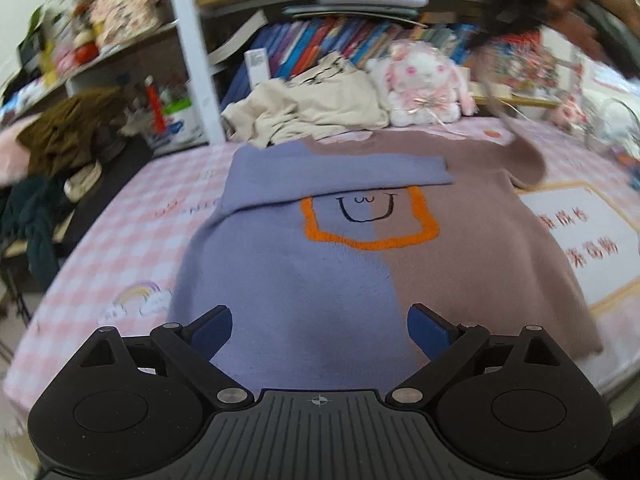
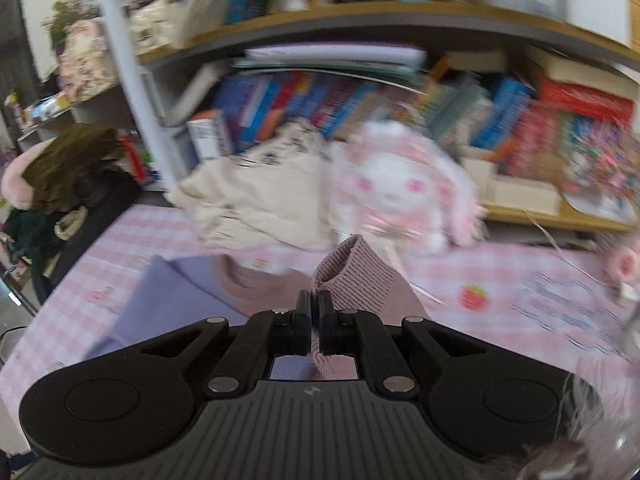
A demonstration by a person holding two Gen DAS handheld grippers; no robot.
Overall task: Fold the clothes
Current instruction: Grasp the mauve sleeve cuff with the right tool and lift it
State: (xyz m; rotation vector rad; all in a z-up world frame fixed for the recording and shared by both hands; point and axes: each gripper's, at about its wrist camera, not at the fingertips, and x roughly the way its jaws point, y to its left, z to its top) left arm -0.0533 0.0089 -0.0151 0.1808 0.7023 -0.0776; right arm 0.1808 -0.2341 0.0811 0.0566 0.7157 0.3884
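Observation:
A sweater (image 1: pixel 320 264), half lavender and half mauve with an orange square and a smiling face, lies flat on the pink checked bed (image 1: pixel 120 248). Its lavender sleeve (image 1: pixel 332 176) is folded across the chest. My left gripper (image 1: pixel 320 330) is open and empty, just above the hem. The mauve sleeve (image 1: pixel 524 152) is lifted at the far right. In the right wrist view my right gripper (image 2: pixel 315 300) is shut on the ribbed mauve cuff (image 2: pixel 352 272) and holds it above the sweater body (image 2: pixel 256 284).
A cream pile of clothes (image 1: pixel 312 108) and a pink plush rabbit (image 1: pixel 424 84) lie at the far edge of the bed, below bookshelves (image 1: pixel 340 40). Dark clothes (image 1: pixel 68 132) sit on furniture to the left. A printed panel (image 1: pixel 580 236) is on the bedsheet at the right.

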